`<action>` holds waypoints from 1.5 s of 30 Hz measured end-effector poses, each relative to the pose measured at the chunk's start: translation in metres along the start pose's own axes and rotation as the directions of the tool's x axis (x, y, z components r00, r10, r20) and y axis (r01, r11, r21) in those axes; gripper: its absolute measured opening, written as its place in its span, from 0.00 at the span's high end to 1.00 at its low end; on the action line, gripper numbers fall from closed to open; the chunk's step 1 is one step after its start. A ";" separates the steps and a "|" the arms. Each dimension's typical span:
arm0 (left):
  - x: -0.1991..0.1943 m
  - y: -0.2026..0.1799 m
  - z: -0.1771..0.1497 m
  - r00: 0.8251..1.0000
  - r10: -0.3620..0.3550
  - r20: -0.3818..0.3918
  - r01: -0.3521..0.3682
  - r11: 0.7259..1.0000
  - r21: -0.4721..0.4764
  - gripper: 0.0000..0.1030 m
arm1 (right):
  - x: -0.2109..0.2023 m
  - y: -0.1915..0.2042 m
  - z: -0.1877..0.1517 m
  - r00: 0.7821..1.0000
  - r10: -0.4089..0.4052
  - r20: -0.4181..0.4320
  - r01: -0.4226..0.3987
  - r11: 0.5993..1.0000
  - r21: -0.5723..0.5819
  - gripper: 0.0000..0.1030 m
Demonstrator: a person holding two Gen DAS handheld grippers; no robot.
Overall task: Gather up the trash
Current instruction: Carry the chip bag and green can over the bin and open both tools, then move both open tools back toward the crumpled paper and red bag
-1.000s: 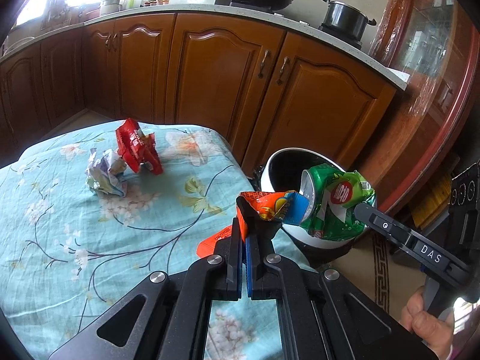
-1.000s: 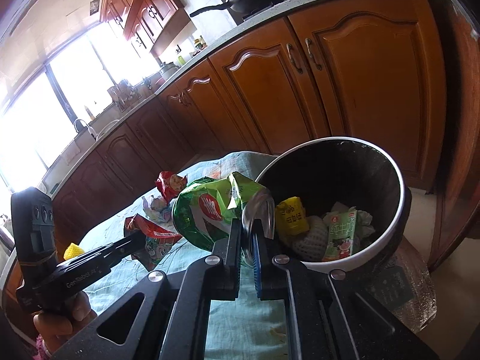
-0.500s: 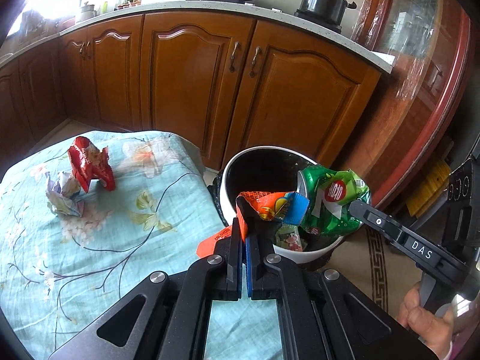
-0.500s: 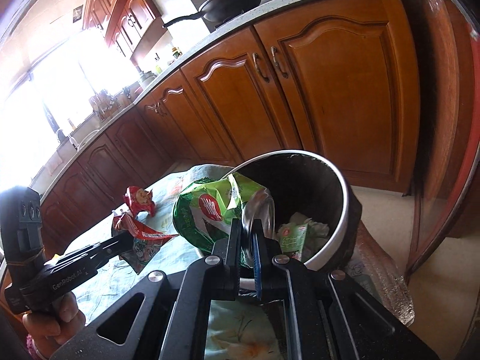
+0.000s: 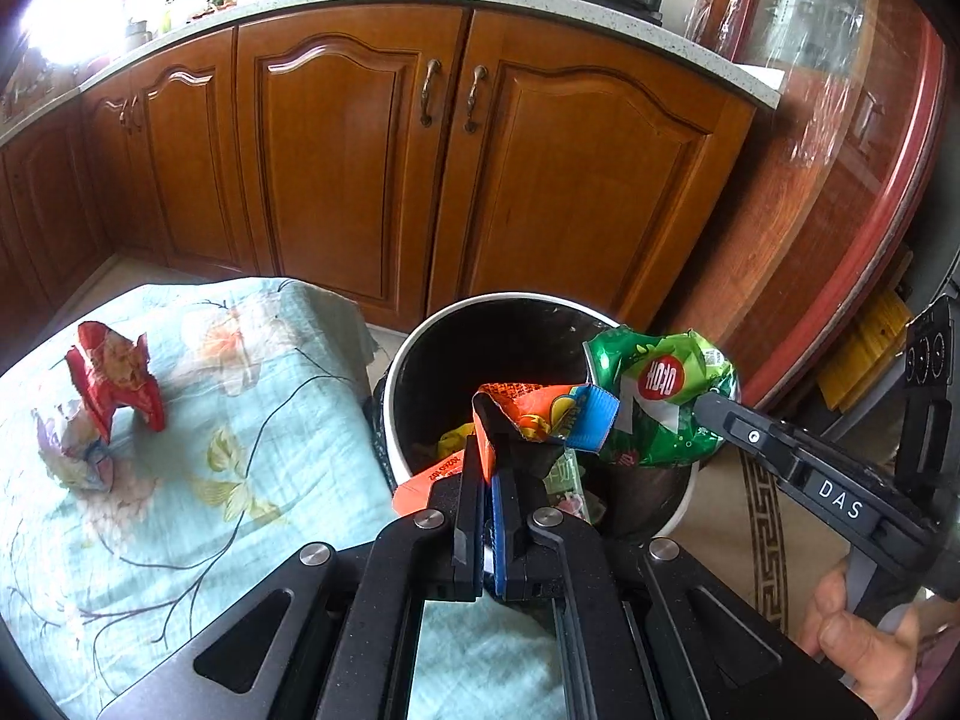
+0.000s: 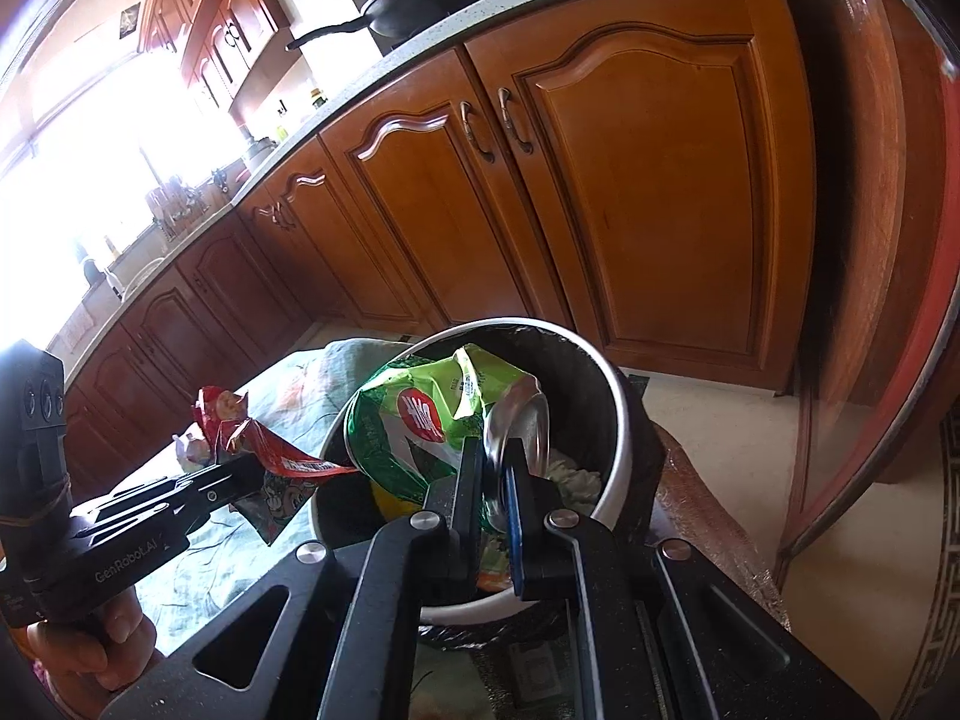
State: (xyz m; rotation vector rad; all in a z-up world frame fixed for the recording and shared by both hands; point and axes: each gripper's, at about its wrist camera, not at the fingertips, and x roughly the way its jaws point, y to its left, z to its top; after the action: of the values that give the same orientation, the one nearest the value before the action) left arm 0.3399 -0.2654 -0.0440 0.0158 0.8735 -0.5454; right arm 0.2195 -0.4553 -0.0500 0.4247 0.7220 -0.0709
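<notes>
The left gripper (image 5: 492, 468) has its fingers pinching an orange snack wrapper (image 5: 540, 414) and holds it above the open mouth of the trash bin (image 5: 396, 372), probably so that it falls inside when released. The right gripper (image 6: 495, 480) has its fingers pinching a crushed green can (image 6: 432, 420), also over the bin, for the same reason. Left of the bin, on the desk with the flowered cloth (image 5: 252, 420), a red wrapper (image 5: 114, 378) and a crumpled paper (image 5: 72, 450) wait for collection, so the task seems not finished
</notes>
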 end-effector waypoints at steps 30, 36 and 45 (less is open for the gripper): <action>0.000 0.026 -0.024 1.000 0.003 0.010 -0.002 0.995 -0.097 0.57 | 0.000 0.009 -0.012 0.998 0.055 0.012 -0.055 0.998 0.038 0.44; -0.023 0.051 -0.046 0.999 0.032 0.021 -0.029 0.987 -0.158 0.56 | -0.005 0.038 -0.021 0.996 0.094 0.009 -0.094 0.996 0.010 0.38; -0.059 0.102 -0.080 0.995 0.097 0.014 -0.090 0.958 -0.274 0.55 | 0.006 0.090 -0.038 0.984 0.173 -0.035 -0.174 0.984 -0.049 0.25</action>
State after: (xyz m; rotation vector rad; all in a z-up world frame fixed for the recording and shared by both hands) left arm 0.2984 -0.1325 -0.0735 -0.2009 0.9100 -0.3320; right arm 0.2185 -0.3579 -0.0476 0.4384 0.7126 0.1183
